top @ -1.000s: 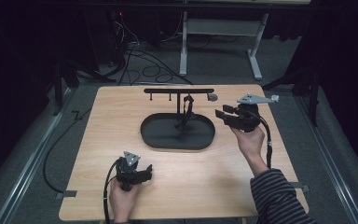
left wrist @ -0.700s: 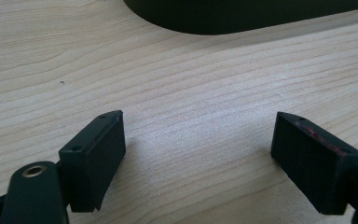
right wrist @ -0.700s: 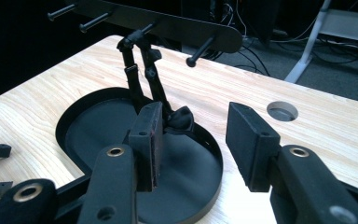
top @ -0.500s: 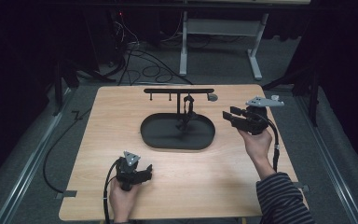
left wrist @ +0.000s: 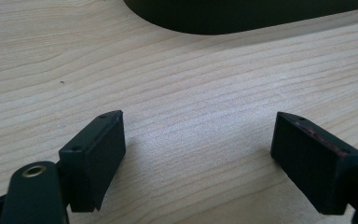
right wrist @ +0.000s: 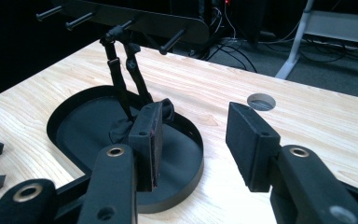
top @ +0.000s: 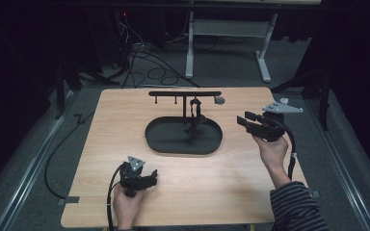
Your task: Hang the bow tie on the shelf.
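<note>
A black oval tray (top: 167,138) lies mid-table, behind it a black rack (top: 185,93) with pegs. From one peg a black strap (top: 194,114) hangs, its lower end bunched in the tray. My right gripper (top: 246,122) is held just right of the tray, jaws open and empty, pointing at it. In the right gripper view the open gripper (right wrist: 193,135) faces the tray (right wrist: 177,168), the strap (right wrist: 119,77) and the rack (right wrist: 140,18). My left gripper (top: 152,176) rests open near the table's front edge. In the left gripper view the gripper (left wrist: 198,140) is over bare wood, the tray's rim (left wrist: 233,23) ahead.
The wooden table (top: 115,125) has a round cable hole (top: 219,100) at the back right of the rack. Cables and a desk frame (top: 226,33) lie on the floor beyond the table. A cable (top: 58,159) trails off the left side.
My right gripper has drifted a little to the right, away from the tray, its jaws still open. The left gripper has stayed put.
</note>
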Demonstrator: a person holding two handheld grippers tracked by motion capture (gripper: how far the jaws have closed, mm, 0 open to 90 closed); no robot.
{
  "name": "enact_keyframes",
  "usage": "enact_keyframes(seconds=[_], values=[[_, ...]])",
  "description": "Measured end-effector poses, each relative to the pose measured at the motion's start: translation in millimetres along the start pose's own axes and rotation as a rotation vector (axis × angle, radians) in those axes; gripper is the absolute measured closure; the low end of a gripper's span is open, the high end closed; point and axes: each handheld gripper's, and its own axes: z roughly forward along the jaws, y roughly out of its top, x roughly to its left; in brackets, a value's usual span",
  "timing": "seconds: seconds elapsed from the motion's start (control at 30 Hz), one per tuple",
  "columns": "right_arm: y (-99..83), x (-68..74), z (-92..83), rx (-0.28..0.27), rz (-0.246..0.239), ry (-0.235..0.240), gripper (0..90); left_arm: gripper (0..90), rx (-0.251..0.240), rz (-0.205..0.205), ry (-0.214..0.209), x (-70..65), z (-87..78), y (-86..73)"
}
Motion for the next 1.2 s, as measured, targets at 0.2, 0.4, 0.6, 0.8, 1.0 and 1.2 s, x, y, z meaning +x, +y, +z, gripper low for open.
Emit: enact_keyframes(seconds=[0.2, 0.4, 0.6, 0.8, 1.0, 1.2], values=[[-6.5, -5.2, -9.4, -0.01, 0.014, -0.01, 57.9, 18.0, 0.0, 0.0, 0.0, 0.0, 0.0, 0.0], [-10.5, -8.6, -14.5, -0.011, 0.016, -0.016, 57.9, 18.0, 0.0, 0.0, 0.0, 0.0, 0.0, 0.0], [-13.3, -10.4, -21.1, -0.008, 0.013, -0.022, 57.8, 18.0, 0.0, 0.0, 0.0, 0.0, 0.0, 0.0], [-19.6, -10.4, -25.6, -0.011, 0.018, -0.017, 57.6, 18.0, 0.0, 0.0, 0.0, 0.0, 0.0, 0.0], [-29.1, -9.1, -27.6, -0.003, 0.019, -0.011, 57.6, 18.0, 0.0, 0.0, 0.0, 0.0, 0.0, 0.0], [-37.8, -7.0, -29.0, 0.001, 0.027, -0.003, 57.6, 18.0, 0.0, 0.0, 0.0, -0.1, 0.0, 0.0]])
